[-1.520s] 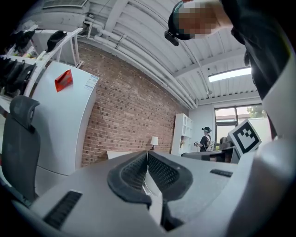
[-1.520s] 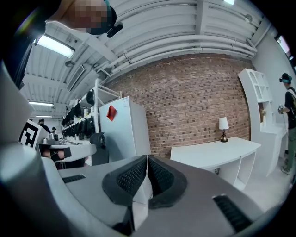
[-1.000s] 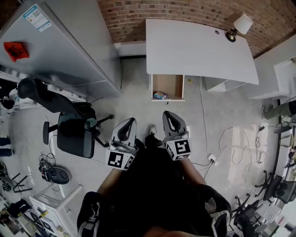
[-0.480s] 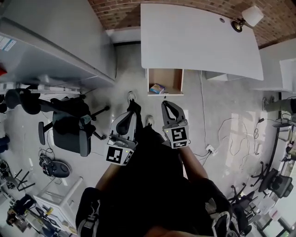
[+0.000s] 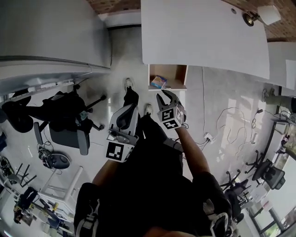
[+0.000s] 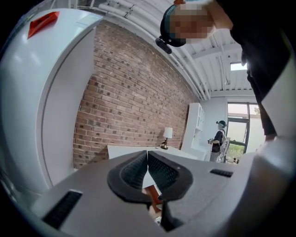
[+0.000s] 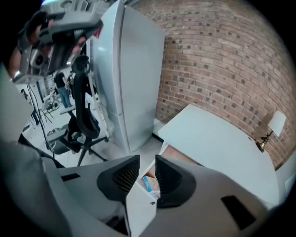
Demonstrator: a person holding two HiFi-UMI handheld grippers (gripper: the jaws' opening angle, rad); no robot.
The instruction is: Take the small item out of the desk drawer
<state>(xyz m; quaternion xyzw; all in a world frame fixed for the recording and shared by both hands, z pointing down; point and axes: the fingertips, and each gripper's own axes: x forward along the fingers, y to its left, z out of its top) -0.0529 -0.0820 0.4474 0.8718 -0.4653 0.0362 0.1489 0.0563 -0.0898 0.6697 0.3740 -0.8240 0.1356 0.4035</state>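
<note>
The small blue-and-white packet (image 5: 158, 82) lies at the left side of the open wood-lined drawer (image 5: 175, 74), which juts from under the front edge of the white flat-topped desk (image 5: 203, 37). The drawer is pulled well out, so the packet is open to reach from above.

The right gripper (image 5: 165, 96) points steeply down at the drawer's near edge. Its jaws have just been opening and now stand a moderate way apart with nothing between them – in its own view the packet (image 7: 149, 183) shows through the gap, beyond the white drawer front. That aim suggests a reach for the packet. The left gripper (image 5: 131, 110) hangs lower and to the side with its jaws pressed together on nothing (apparently just kept out of the way).

The pale grey floor (image 5: 226, 106) is smooth, with white cables (image 5: 210, 137) trailing right of the desk. A black office chair (image 5: 64, 125) stands left, below a tall white cabinet (image 5: 51, 32). A red brick wall (image 7: 222, 60) backs the desk, and a white-shaded lamp (image 5: 268, 14) sits at the desk's far corner.
</note>
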